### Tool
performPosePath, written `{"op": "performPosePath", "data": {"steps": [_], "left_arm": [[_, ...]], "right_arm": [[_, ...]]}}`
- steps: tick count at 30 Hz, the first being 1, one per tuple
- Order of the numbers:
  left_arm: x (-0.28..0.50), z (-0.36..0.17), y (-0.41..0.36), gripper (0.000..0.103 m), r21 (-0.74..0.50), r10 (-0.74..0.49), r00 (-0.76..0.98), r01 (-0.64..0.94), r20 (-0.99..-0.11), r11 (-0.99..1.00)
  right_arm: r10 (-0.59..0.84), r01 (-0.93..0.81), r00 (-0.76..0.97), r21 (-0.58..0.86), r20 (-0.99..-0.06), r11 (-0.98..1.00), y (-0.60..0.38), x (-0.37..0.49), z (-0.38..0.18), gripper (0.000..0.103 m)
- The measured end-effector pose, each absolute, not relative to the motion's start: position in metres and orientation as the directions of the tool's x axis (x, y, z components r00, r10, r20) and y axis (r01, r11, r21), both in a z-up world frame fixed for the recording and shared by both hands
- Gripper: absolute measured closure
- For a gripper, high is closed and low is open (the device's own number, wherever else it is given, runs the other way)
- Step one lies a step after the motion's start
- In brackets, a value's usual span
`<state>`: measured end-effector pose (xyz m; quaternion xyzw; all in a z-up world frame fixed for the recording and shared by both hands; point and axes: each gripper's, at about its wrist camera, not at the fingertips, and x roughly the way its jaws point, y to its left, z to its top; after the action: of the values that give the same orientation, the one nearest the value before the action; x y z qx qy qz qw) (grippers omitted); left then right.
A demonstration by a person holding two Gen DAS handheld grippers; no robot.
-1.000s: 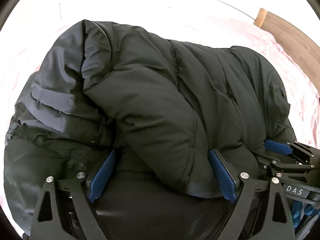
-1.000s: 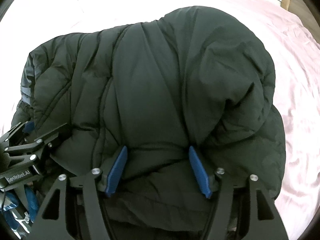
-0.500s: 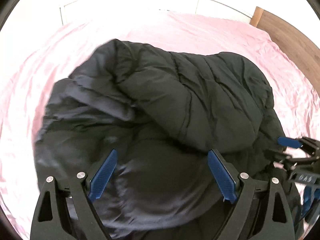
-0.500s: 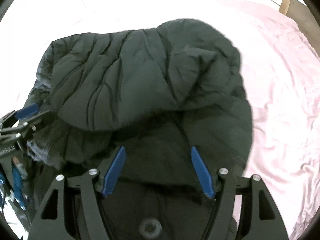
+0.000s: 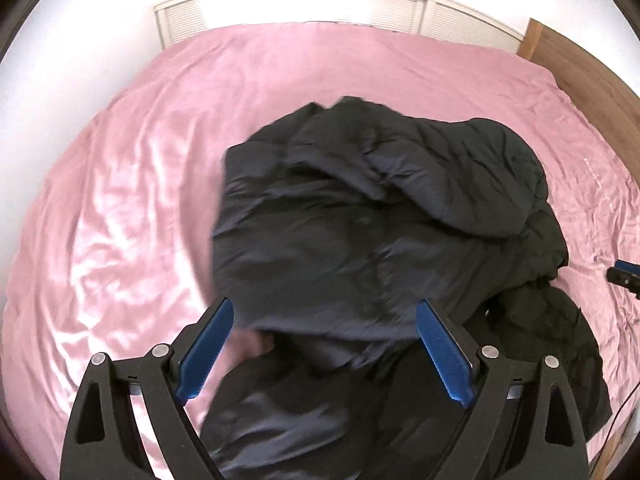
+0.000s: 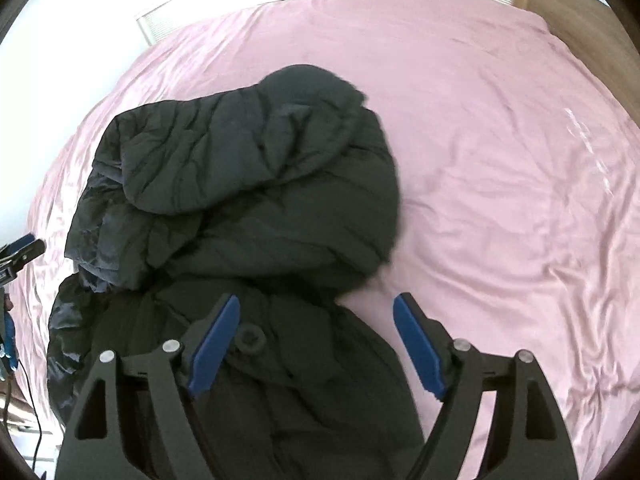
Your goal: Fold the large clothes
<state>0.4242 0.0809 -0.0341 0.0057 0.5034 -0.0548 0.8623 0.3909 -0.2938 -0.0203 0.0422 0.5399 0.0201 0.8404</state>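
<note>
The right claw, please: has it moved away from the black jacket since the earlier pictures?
Yes. The right claw has pulled up and back, its jaws just opening; far more pink sheet now shows around the black jacket.

A wide bed covered by a wrinkled, shiny pink sheet fills the scene. A bulky black padded jacket lies crumpled directly on the sheet, toward the near side, its upper part folded over the rest. The far half of the sheet lies bare. A wooden bed frame borders the far right edge.
</note>
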Motion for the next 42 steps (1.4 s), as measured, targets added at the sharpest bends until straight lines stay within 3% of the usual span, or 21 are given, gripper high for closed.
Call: {"op": "performPosePath", "data": {"steps": [13,28,42], "left_arm": [[0.369,-0.056,0.176,0.006,-0.079,-0.059,0.325,-0.048,-0.944,0.996],[0.314,-0.110,0.236,0.006,-0.117,-0.092,0.136,-0.189,-0.986,0.975],[0.272,-0.178,0.241,0.005,-0.328,-0.336,0.000,-0.214,-0.942,0.920]], "right_arm": [[0.072,0.159,0.336,0.132,-0.939,0.979,-0.372,0.322,-0.020,0.020],[0.251,0.235,0.135,0.277,-0.959,0.932,-0.389,0.260,-0.089,0.017],[0.366,0.303,0.055,0.365,-0.929,0.880,-0.396,0.237,-0.123,0.016]]}}
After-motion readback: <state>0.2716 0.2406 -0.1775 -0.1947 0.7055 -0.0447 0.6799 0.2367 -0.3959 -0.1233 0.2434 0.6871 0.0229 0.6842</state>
